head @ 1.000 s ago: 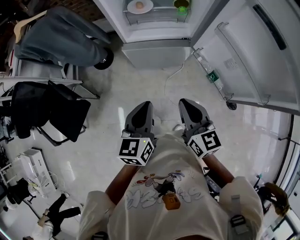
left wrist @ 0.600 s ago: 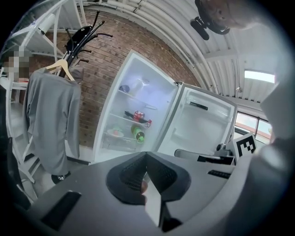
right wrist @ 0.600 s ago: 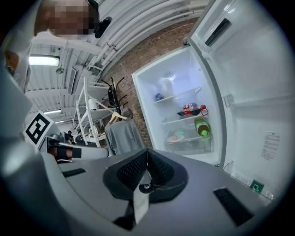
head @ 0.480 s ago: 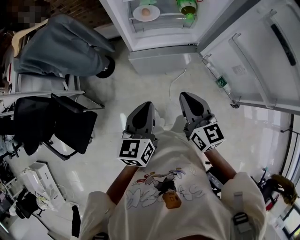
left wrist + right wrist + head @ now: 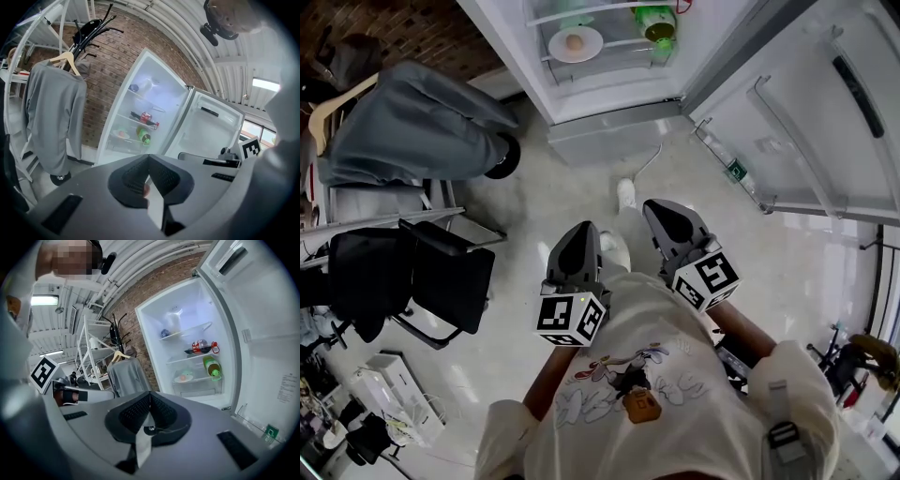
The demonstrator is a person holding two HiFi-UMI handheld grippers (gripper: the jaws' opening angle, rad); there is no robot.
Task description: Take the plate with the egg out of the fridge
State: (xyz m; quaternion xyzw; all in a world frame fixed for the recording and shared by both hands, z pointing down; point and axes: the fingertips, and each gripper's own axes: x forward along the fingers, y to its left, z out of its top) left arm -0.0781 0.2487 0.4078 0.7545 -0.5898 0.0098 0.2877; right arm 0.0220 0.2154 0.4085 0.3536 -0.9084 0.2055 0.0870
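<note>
The fridge [image 5: 609, 98] stands open ahead. On a lower glass shelf sits a white plate [image 5: 576, 44] with a brown egg [image 5: 574, 41] on it; the plate [image 5: 183, 378] shows small in the right gripper view, and the plate [image 5: 122, 134] also in the left gripper view. My left gripper [image 5: 580, 239] and right gripper [image 5: 660, 215] are held close to my chest, well short of the fridge. Both have their jaws pressed together with nothing between them.
A green bottle [image 5: 656, 21] lies right of the plate on the same shelf. The fridge door [image 5: 806, 122] swings open to the right. A grey garment on a hanger [image 5: 403, 127] and a black chair [image 5: 403, 272] stand at the left. A white shoe [image 5: 625, 194] steps forward on the pale floor.
The view has shifted and the person has stepped toward the fridge, a foot now showing ahead. Both grippers stay shut and keep their place in front of the chest.
</note>
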